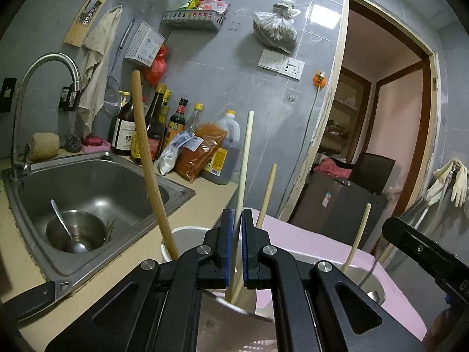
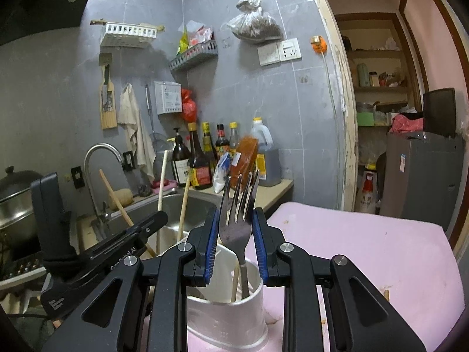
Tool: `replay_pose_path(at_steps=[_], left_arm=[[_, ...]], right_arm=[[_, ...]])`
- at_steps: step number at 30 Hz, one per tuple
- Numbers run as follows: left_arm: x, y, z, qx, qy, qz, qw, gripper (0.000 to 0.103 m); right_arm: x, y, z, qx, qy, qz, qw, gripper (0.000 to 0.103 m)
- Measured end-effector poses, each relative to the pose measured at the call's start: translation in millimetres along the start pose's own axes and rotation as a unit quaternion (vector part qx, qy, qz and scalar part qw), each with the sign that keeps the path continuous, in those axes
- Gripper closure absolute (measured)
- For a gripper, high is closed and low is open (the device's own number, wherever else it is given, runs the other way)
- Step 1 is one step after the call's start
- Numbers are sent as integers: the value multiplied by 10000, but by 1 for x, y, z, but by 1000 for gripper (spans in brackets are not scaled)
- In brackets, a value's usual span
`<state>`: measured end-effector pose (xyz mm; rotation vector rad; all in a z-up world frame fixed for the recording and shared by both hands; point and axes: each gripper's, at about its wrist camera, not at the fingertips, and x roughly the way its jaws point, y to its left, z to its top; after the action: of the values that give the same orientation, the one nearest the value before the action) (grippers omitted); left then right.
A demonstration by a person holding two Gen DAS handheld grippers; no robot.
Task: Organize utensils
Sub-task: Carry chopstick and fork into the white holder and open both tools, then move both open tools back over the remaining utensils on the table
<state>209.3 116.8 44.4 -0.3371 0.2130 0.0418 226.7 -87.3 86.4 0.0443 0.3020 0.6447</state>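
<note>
My left gripper (image 1: pixel 237 223) has its blue pads closed on a thin wooden chopstick (image 1: pixel 245 158) that stands up out of a white utensil holder (image 1: pixel 187 237). A thick wooden handle (image 1: pixel 146 158) and other wooden sticks (image 1: pixel 266 193) lean in the holder. My right gripper (image 2: pixel 236 226) is shut on a steel fork (image 2: pixel 237 211), tines up, its handle down inside a white holder compartment (image 2: pixel 234 314). The holder stands on a pink surface (image 2: pixel 366 258). The left gripper's body (image 2: pixel 117 252) shows at left in the right wrist view.
A steel sink (image 1: pixel 96 187) with a bowl and spoon (image 1: pixel 73 231) lies left. Sauce bottles (image 1: pixel 158 129) and bags (image 1: pixel 202 152) line the counter by the grey tiled wall. A faucet (image 1: pixel 47 67) arches over the sink. A doorway (image 1: pixel 390 135) opens right.
</note>
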Motion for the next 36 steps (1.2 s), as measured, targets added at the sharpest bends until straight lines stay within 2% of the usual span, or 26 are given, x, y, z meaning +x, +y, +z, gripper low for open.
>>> replay_pose_path(at_steps=[9, 11, 12, 17, 20, 25, 27, 29, 33, 35, 36], left_arm=[[-14, -5, 3, -29, 150, -216, 9997, 95], [-18, -8, 6, -1, 128, -176, 9998, 82], [-20, -8, 7, -28, 120, -178, 9998, 78], [-31, -14, 18, -2, 72, -138, 9999, 70], [-38, -22, 23, 119, 28, -96, 9999, 57], [-51, -38, 29, 328, -98, -164, 9993, 40], [-54, -46, 31, 430, -82, -222, 9988, 33], [-57, -54, 32, 523, -92, -256, 9983, 27], [-61, -70, 31, 768, -45, -397, 9962, 22], [-63, -77, 29, 821, -12, -528, 9952, 8], [-65, -80, 27, 836, -43, -586, 9948, 7]], right_arm=[[-9, 8, 1, -204, -90, 5, 9998, 81], [-13, 9, 1, -230, -176, 24, 9996, 80], [-16, 9, 1, -237, -212, 18, 9995, 77], [-30, 7, 5, -263, -441, -132, 9986, 70], [-39, 3, 8, -228, -583, -215, 9978, 61], [-61, -7, 13, -174, -824, -491, 9952, 44], [-71, -13, 15, -106, -903, -596, 9941, 24], [-81, -19, 16, -48, -988, -678, 9928, 22], [-103, -30, 16, -20, -1100, -877, 9900, 7], [-117, -36, 16, -11, -1160, -990, 9883, 4], [-122, -38, 16, -24, -1180, -1040, 9875, 3]])
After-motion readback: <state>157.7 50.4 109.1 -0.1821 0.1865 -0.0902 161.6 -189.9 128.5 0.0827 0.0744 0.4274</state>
